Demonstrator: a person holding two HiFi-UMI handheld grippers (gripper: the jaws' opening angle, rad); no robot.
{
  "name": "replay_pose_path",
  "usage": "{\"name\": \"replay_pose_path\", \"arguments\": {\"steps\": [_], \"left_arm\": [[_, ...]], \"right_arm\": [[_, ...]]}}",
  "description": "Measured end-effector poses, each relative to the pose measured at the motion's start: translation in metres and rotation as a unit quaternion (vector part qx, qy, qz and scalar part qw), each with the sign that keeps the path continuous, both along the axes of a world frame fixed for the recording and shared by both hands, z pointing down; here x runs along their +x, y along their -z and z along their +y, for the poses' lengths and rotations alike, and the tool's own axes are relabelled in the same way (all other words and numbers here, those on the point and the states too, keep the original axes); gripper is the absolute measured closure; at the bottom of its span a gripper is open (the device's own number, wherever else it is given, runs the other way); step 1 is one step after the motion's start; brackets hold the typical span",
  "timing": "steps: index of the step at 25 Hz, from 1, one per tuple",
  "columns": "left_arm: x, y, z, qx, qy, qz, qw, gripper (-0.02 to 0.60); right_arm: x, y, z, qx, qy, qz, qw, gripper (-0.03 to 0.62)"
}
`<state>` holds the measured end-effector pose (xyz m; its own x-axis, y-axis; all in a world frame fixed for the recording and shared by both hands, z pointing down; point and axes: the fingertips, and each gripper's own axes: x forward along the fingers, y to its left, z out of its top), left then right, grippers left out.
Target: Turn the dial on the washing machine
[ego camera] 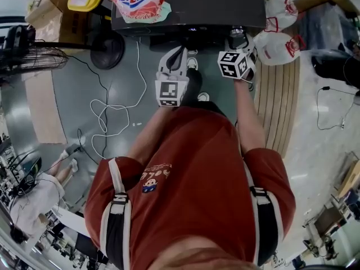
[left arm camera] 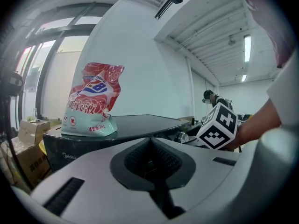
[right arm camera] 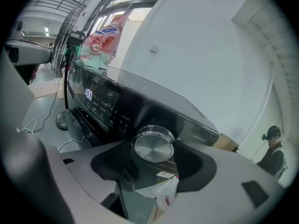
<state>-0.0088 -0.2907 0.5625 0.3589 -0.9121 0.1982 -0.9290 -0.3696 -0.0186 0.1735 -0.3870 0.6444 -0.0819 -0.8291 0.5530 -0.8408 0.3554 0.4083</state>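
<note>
Currently our right gripper (right arm camera: 153, 158) has its jaws spread wide, and the round brushed-metal dial (right arm camera: 154, 146) sits between them. The pads stand just beside its rim on either side, and we see no firm press on it. That dial is on the front control panel of the black washing machine (right arm camera: 140, 102), toward the panel's right end, with a small lit display (right arm camera: 88, 94) further left on the same panel. Our left gripper (left arm camera: 150, 158) has its jaws closed together with nothing between them. It hangs in front of the machine, left of the right gripper and apart from the panel. On the machine's flat dark top, at its far left, stands a red-and-mint detergent pouch (left arm camera: 91, 104). Left of the machine we see a black floor fan (ego camera: 34, 58) and brown cardboard boxes (ego camera: 53, 4), and a white cable (ego camera: 109, 114) loops over the grey floor (ego camera: 73, 94). To the right of the machine lie white plastic bags with red print (ego camera: 278, 44).
</note>
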Motion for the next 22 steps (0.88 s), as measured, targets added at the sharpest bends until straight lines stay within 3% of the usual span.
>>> {"name": "replay_pose_path", "arguments": {"steps": [3,15,19,22], "left_arm": [[-0.0007,-0.0006,0.0009,0.001,-0.001,0.001,1.0,0.572],[-0.0047,-0.0002,0.0026,0.003,0.004,0.004,1.0,0.572],[-0.005,-0.0009,0.0022,0.003,0.005,0.006,1.0,0.572],[-0.0036,0.0033,0.0025,0.011,0.001,0.012,0.9999,0.572]], "right_arm": [[0.0008,-0.0009,-0.0012,0.001,-0.008,0.002,1.0,0.328],[0.0018,0.0001,-0.0015,-0.001,-0.019,-0.015,1.0,0.327],[0.0034,-0.002,-0.0015,-0.01,-0.033,-0.067,0.997,0.326],[0.0073,-0.0065,-0.0033,-0.031,-0.065,-0.191,0.979,0.32]]}}
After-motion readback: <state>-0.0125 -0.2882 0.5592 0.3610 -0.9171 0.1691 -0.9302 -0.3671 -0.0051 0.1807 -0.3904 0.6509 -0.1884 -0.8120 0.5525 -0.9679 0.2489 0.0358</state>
